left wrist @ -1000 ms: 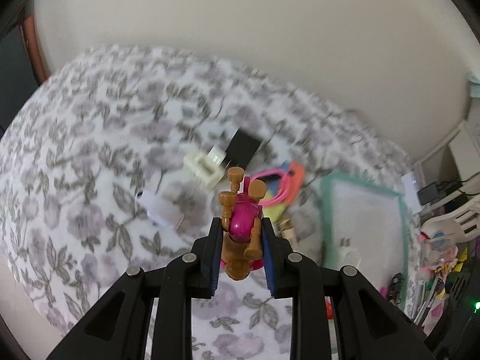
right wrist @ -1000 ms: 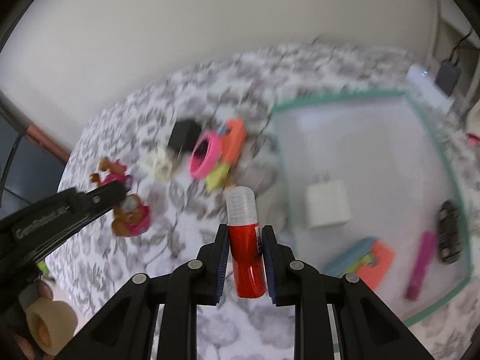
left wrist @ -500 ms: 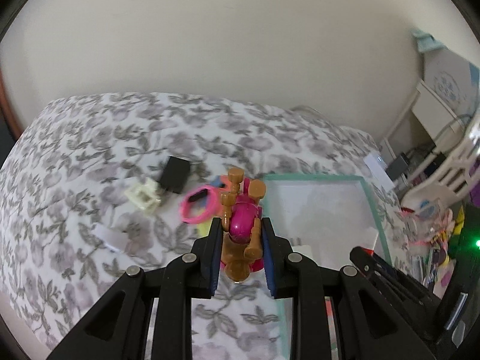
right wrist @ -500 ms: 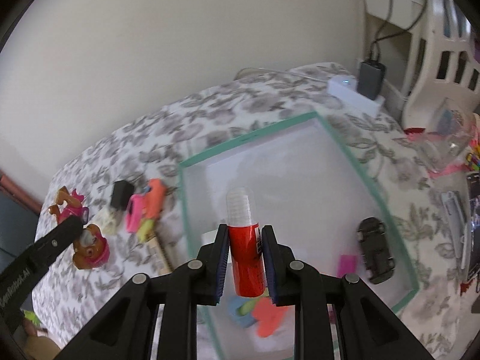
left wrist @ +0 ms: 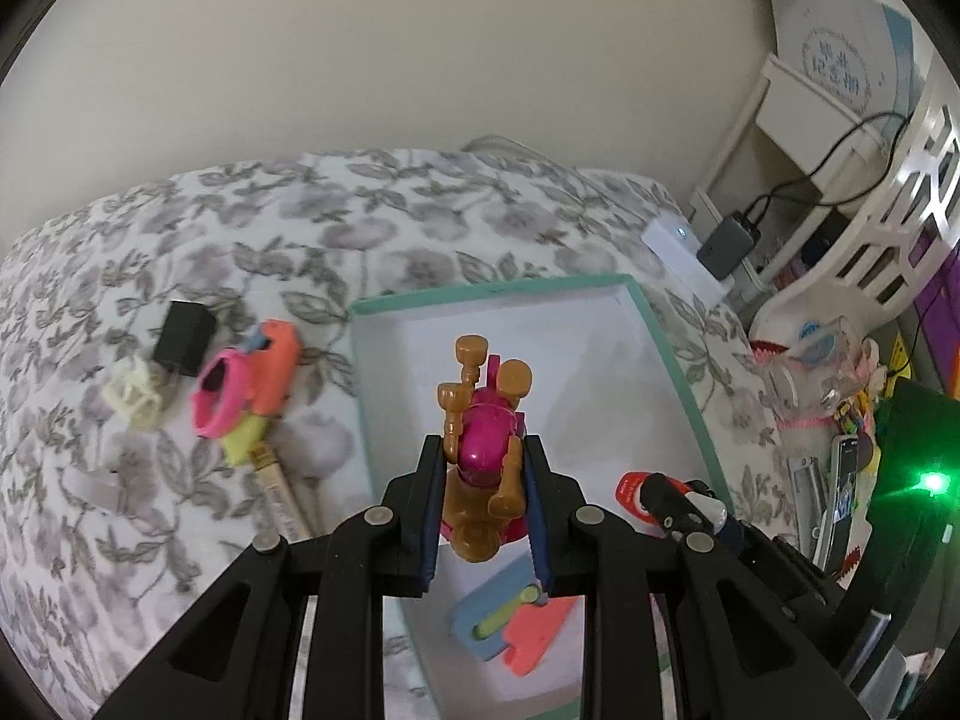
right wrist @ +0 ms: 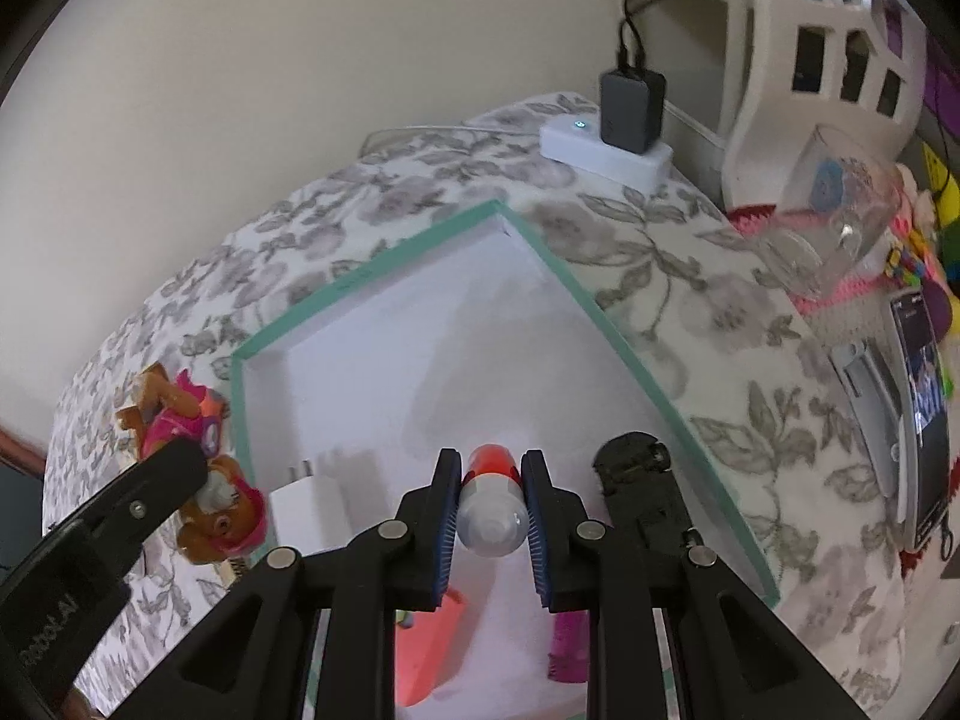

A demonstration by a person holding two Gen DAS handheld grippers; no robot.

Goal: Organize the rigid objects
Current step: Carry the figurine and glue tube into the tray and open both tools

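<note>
Now both grippers hang over the green-rimmed tray (left wrist: 672, 354) on the floral bedspread (left wrist: 180, 252) by a cream wall (left wrist: 360, 48); left gripper (left wrist: 483, 501) clamps the toy pup (left wrist: 483, 450); right gripper (right wrist: 491, 516) grips the glue stick (right wrist: 491, 510).

Floral grey-and-white bedspread (left wrist: 372, 222), plain cream wall (left wrist: 420, 42), white power strip (right wrist: 603, 150) with black charger (right wrist: 633, 111) plugged in, white openwork plastic chair (right wrist: 810, 36), clear glass mug (right wrist: 840, 216)

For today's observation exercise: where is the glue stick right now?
The glue stick is clamped in the right gripper, above the green-rimmed tray, between the white charger and black toy car.
</note>
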